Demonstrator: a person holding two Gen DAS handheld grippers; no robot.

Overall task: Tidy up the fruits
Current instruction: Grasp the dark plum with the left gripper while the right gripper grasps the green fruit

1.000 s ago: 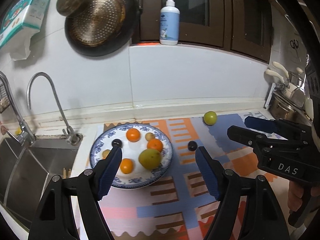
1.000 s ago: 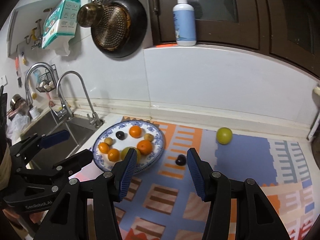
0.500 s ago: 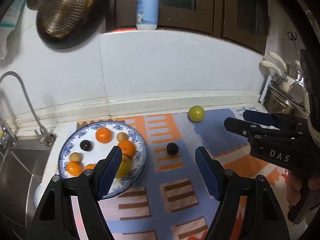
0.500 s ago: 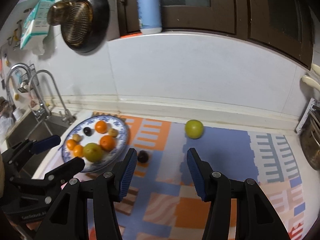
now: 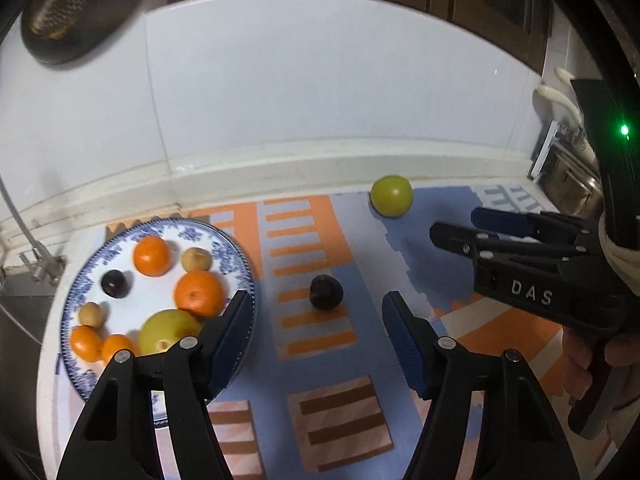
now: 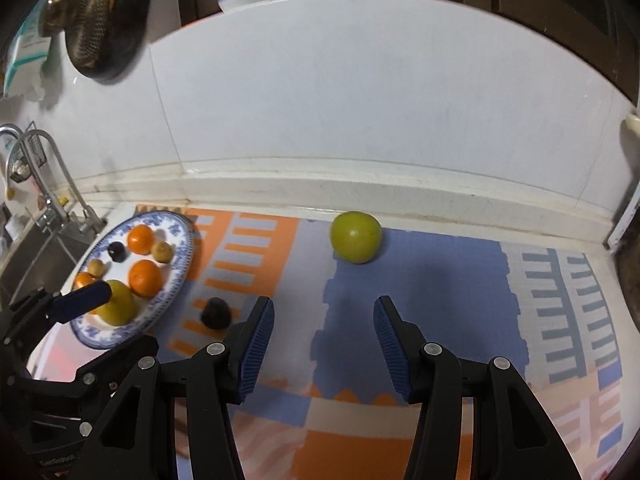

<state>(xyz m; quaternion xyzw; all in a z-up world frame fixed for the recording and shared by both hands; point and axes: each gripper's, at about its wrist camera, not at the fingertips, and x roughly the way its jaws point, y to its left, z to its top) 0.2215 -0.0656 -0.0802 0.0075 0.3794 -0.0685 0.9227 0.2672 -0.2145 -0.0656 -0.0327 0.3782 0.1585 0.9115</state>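
Note:
A blue-patterned plate (image 5: 236,256) (image 6: 182,276) at the left holds several fruits: oranges, a big yellow-green one, small tan ones and a dark plum. A loose dark plum (image 5: 326,292) (image 6: 215,312) lies on the mat, just ahead of my left gripper (image 5: 318,320), whose jaws are closing with nothing between them. A green fruit (image 5: 391,196) (image 6: 355,237) rests near the back wall. My right gripper (image 6: 323,322) points at it from well short, its jaws apart and empty. In the left wrist view, the right gripper (image 5: 456,226) appears at the right edge.
A patterned orange, blue and pink mat (image 5: 320,380) (image 6: 440,280) covers the counter. A sink and tap (image 6: 48,200) stand at the far left. A dark pan (image 6: 96,20) hangs on the white wall, and metal kitchenware (image 5: 568,168) sits at the right.
Both grippers have moved rightward and down toward the mat; the plate slid left in view. The loose plum now lies ahead of the left jaws, the green fruit ahead of the right. The left jaws have narrowed.

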